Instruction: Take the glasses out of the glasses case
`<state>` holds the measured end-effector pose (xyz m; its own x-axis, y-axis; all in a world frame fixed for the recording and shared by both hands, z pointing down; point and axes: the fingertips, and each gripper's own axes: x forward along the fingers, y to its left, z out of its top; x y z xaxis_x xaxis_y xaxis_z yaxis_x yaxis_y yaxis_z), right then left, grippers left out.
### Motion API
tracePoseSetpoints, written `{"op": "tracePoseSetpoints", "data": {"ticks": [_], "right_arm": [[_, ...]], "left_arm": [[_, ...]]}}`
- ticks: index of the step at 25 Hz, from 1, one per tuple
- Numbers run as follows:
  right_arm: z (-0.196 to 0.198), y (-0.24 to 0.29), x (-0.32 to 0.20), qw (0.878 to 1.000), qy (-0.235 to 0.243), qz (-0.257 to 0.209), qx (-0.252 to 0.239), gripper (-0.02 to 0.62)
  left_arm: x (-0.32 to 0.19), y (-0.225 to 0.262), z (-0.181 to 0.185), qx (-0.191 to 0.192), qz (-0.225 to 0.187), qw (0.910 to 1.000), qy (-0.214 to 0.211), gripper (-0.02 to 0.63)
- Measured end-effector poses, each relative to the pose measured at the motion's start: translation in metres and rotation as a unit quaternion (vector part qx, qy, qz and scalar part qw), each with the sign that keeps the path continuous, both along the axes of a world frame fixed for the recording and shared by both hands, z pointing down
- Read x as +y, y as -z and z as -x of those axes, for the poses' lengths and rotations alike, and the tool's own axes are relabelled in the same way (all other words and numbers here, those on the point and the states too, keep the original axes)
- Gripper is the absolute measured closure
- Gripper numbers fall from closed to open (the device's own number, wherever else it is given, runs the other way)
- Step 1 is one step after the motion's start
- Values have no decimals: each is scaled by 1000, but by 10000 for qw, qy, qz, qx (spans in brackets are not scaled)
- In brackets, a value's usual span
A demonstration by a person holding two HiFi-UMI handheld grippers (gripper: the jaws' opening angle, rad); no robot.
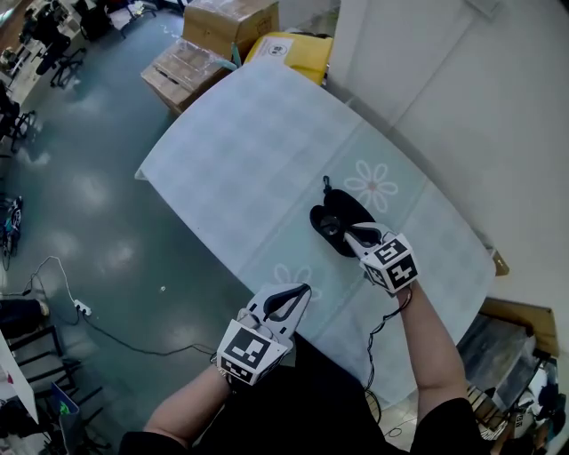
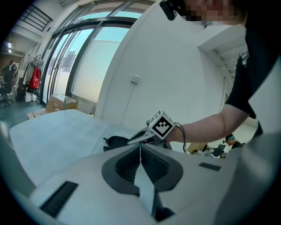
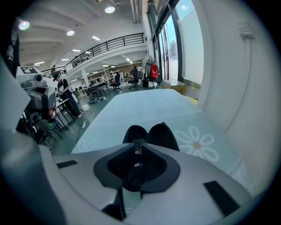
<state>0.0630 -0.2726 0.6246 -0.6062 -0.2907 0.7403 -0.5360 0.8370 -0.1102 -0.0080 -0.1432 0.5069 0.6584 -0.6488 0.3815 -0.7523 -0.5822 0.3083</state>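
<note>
**Two grippers, one at the open glasses case**

Both grippers sit over the near end of the tabletop point(image 1: 249, 151), which is covered in a pale cloth printed with daisies point(image 1: 372, 184). The glasses case point(image 1: 348, 210) lies open on it, black, with its two halves spread side by side, close to the daisy print and well clear of the far end.

The right gripper point(image 1: 347, 233) has its tips right at the case. In the right gripper view its jaws stand closed on a thin, dark, glossy piece that appears to be part of the glasses point(image 3: 137, 158), with the two halves of the case just beyond them. How much of the glasses lies inside the case cannot be made out.

The left gripper point(image 1: 298, 291) hangs over the near edge of the tabletop, apart from the case. Its jaws are pressed together, pad against pad, with nothing between them.

Cardboard boxes point(image 1: 229, 22) stand on the floor past the far end.
</note>
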Motion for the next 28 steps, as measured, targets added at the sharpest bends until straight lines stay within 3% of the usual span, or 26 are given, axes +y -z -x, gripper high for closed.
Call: {"op": "tracePoseSetpoints", "data": {"ticks": [10,18,28], "right_arm": [[7,-41,-6,9936,615,539,780,512],[5,-62,-8,9863,673,927,1189,512],[11,-67,-7,9815,786,1006,1429,539]], "left_arm": [[5,-14,3,-12,218,9997,96,575],[9,-22,7,2,329,9993,150,575],[10,-25,6,39,375,9992,162,575]]}}
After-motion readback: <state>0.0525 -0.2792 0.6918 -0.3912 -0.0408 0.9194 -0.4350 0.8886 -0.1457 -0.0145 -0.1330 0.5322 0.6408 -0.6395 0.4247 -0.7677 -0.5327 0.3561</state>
